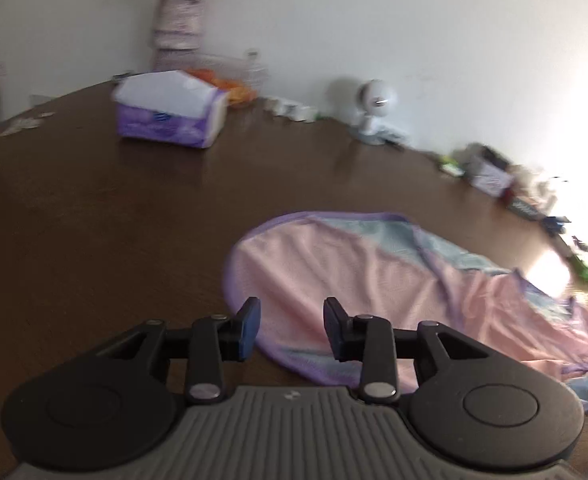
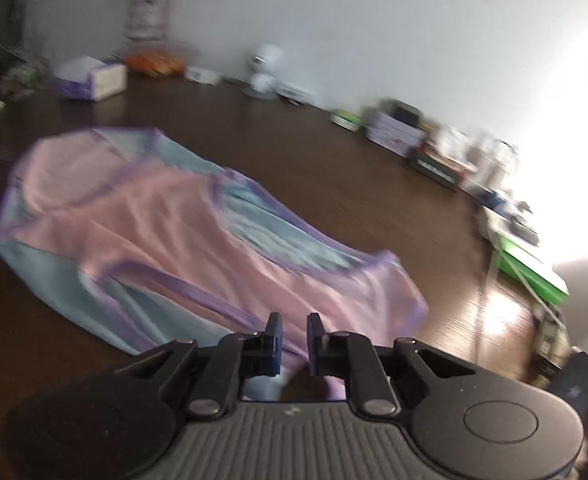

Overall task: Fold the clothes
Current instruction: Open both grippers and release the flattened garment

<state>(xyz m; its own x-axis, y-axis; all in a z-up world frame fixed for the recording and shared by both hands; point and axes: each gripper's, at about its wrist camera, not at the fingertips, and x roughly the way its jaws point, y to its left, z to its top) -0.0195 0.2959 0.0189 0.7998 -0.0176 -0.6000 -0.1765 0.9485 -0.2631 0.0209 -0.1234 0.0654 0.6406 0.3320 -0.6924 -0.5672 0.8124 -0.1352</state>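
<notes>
Pink garment (image 2: 166, 232) with purple trim and pale blue panels lies spread on the dark bench (image 2: 334, 168), its long axis running from far left to near right in the right wrist view. Left hand-held gripper (image 1: 292, 330) hangs released above its rounded end; right hand-held gripper (image 2: 294, 342), jaws narrowly parted, grasps nothing.

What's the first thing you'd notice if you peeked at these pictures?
The pink, light-blue and purple-edged garment catches the eye first, spread with wrinkles across the middle of the dark wooden table. Next come the two black grippers low in each view: the left gripper open over the garment's rounded edge, the right gripper with a narrow gap above its near end. Far back by the wall sit a purple tissue pack and a vase of flowers.
</notes>
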